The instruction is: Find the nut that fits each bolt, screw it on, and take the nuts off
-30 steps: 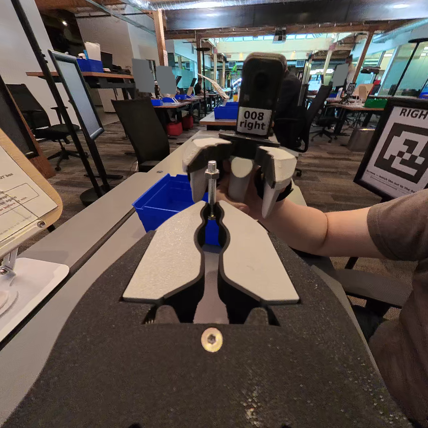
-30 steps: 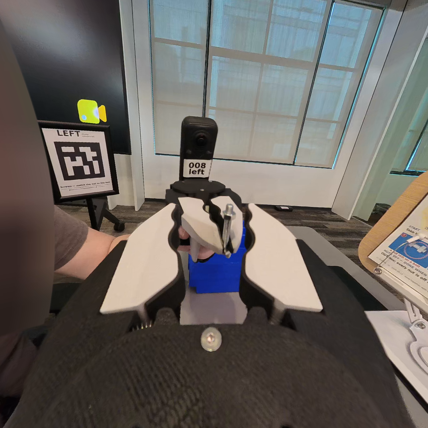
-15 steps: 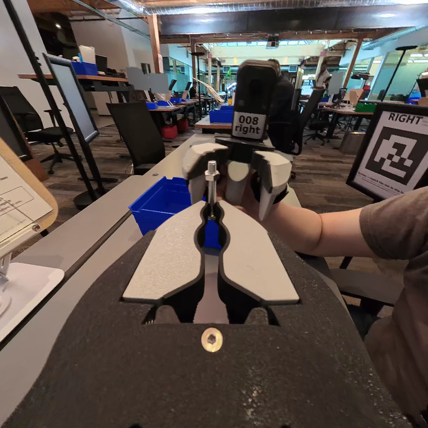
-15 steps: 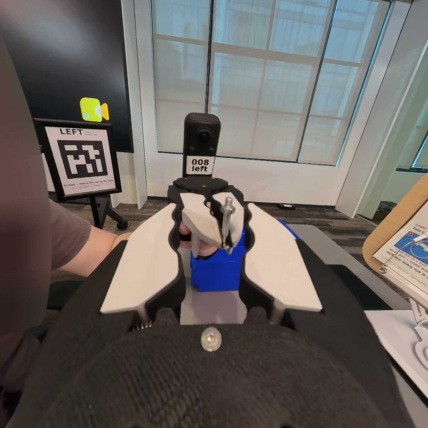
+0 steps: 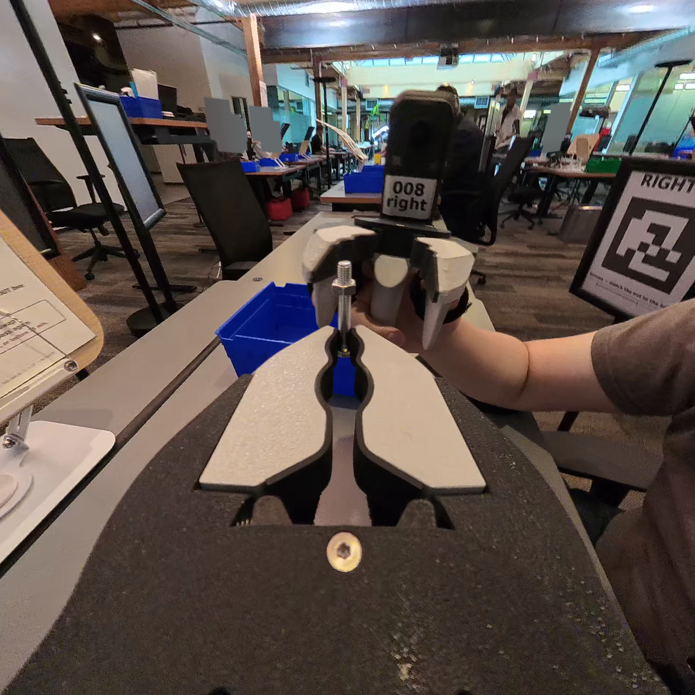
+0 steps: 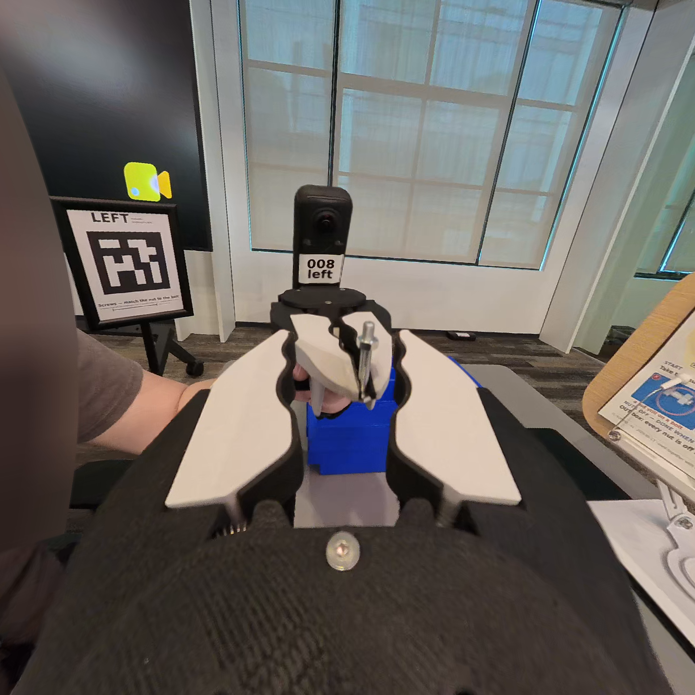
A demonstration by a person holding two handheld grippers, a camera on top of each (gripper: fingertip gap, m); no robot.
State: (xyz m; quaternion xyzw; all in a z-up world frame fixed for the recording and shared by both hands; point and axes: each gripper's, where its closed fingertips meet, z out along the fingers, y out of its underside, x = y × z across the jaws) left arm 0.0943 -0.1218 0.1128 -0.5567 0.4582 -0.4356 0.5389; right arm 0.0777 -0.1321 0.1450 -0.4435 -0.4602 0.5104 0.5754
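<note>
1. The left gripper [image 5: 344,338] is pinching the bolt [image 5: 343,308] at its lower end, its jaws nearly closed around the shank; the bolt is standing upright above the fingertips.
2. A nut [image 5: 343,289] is sitting on the bolt's thread near the top, with a short length of thread showing above it.
3. The right gripper [image 5: 374,319] is facing the left one from just behind the bolt, its jaws spread wide and gripping nothing; its fingers [image 5: 323,301] are pointing downward.
4. In the right wrist view, the bolt [image 6: 364,361] is leaning slightly in the left gripper [image 6: 363,393], between the right gripper's [image 6: 344,361] wide-apart fingers [image 6: 240,417] but touching neither.
5. A blue bin [image 5: 263,331] is resting on the grey table [image 5: 143,376] below both grippers.
6. A hand [image 5: 380,327] is holding the right gripper's handle.
</note>
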